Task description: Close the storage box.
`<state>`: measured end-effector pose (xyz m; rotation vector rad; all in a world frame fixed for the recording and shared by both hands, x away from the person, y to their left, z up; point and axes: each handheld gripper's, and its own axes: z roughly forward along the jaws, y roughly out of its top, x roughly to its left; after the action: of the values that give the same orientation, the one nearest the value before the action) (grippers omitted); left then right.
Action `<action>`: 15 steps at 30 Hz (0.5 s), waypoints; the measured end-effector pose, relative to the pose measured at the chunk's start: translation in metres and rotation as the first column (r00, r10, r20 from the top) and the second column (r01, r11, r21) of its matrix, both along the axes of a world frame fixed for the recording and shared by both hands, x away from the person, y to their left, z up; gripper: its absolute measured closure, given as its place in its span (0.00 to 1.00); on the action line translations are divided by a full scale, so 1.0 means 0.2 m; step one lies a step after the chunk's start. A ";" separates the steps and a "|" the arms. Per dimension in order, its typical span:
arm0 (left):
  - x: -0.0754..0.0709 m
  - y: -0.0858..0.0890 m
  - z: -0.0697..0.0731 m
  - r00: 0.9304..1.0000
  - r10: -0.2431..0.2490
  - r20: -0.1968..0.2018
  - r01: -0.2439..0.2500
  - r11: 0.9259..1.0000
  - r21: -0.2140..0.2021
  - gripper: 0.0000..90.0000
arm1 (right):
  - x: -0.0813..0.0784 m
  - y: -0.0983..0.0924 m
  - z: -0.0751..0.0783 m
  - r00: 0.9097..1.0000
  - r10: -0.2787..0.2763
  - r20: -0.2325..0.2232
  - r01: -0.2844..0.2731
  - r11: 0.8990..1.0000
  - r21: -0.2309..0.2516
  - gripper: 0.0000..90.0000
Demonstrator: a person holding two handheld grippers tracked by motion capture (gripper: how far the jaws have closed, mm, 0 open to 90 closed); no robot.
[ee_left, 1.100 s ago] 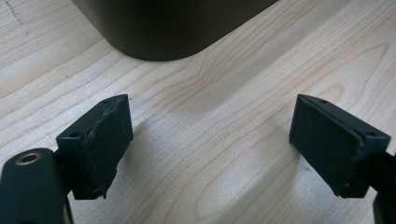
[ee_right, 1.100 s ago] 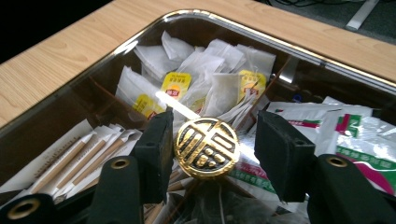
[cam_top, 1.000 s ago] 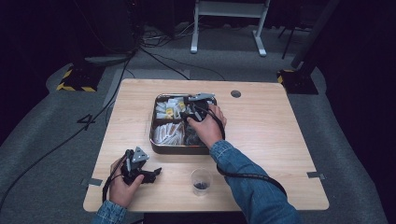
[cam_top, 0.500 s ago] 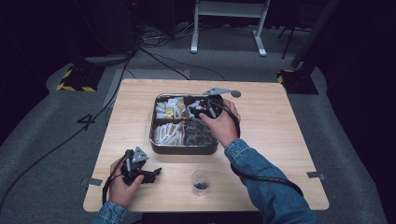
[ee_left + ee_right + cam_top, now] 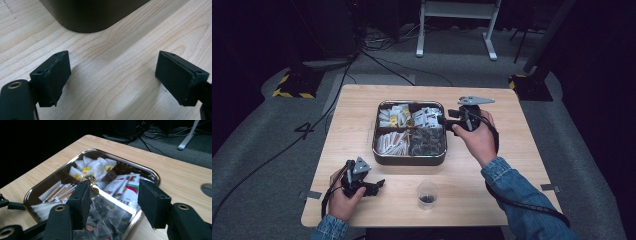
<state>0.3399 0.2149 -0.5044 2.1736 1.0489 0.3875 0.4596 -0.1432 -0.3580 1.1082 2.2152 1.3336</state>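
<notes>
Currently:
Tray (image 5: 377,150): mid-table, sachets and sticks in compartments.
Right gripper (image 5: 446,119): jaws parted, empty, at tray's right edge.
Left gripper (image 5: 379,184): spread, idle.
Cup (image 5: 427,192): near front edge, dark contents.
Progress: next item unpicked.

A: I see a light wood table (image 5: 362,120), round grommet hole (image 5: 207,190) near the far right edge.
B: What's on it?
A: Metal compartment tray (image 5: 409,160) near the middle, clear plastic cup (image 5: 427,192) near the front edge, just ahead of the tray.
</notes>
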 end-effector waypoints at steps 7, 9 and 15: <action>0.00 0.00 0.00 1.000 0.004 -0.001 -0.004 1.000 0.003 0.15 | -0.05 -0.15 0.00 1.000 -0.020 0.002 0.020 1.000 0.000 0.48; 0.00 0.00 0.00 1.000 0.004 -0.001 -0.004 1.000 0.004 0.15 | -0.07 -0.19 0.00 1.000 -0.021 -0.004 0.021 1.000 0.002 0.48; 0.00 0.00 0.00 1.000 0.003 0.000 -0.003 1.000 0.004 0.15 | -0.13 -0.30 -0.01 1.000 -0.016 0.016 0.016 1.000 -0.019 0.46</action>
<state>0.3401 0.2157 -0.5043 2.1763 1.0522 0.3909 0.4332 -0.2026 -0.3594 1.1028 2.1986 1.3081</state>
